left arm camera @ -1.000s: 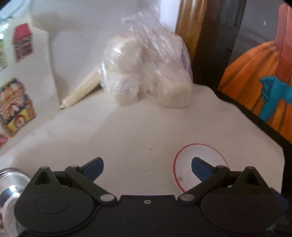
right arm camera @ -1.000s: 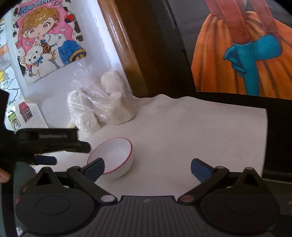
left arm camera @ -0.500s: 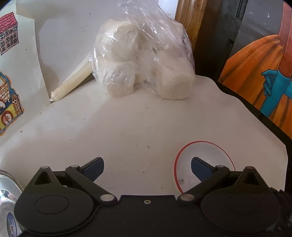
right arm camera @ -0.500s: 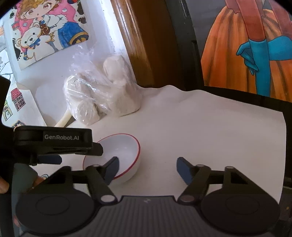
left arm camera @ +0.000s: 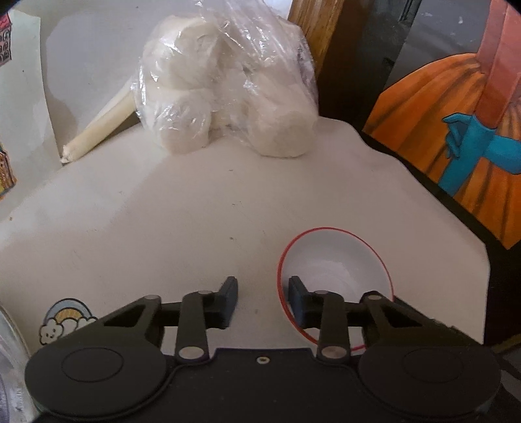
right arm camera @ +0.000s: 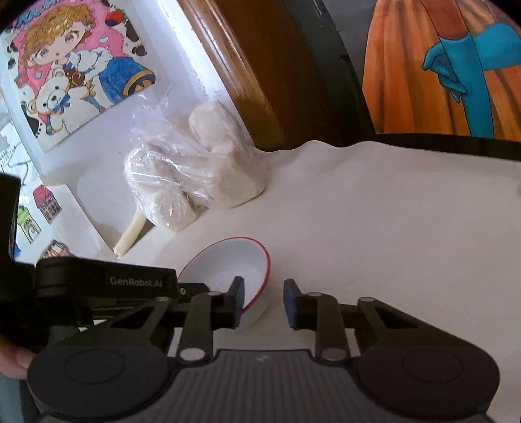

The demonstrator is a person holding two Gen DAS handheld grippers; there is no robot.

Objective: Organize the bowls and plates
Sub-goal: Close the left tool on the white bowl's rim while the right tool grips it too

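A white bowl with a red rim (left arm camera: pixel 335 260) stands upright on the white tabletop (left arm camera: pixel 162 227). My left gripper (left arm camera: pixel 262 299) straddles the bowl's left rim, right finger inside and left finger outside. Its jaws are closing, and a gap still shows beside the rim. From the other side, my right gripper (right arm camera: pixel 263 299) straddles the right rim of the same bowl (right arm camera: pixel 228 266). Its left finger is inside and its right finger stands clear of the outer wall. Its jaws are closing too. The left gripper's black housing (right arm camera: pixel 107 279) reaches in from the left.
A clear plastic bag of white lumps (left arm camera: pixel 228 88) leans at the back by a wooden post (left arm camera: pixel 312 29), with a pale stick (left arm camera: pixel 97 130) beside it. A rainbow sticker (left arm camera: pixel 65 320) lies near left. Drawings (right arm camera: pixel 78 65) and an orange painting (left arm camera: pixel 456 130) line the walls.
Both grippers' jaws have narrowed from wide open. The right gripper has moved in on the bowl, so one finger now sits inside it. The left gripper has tipped slightly downward.
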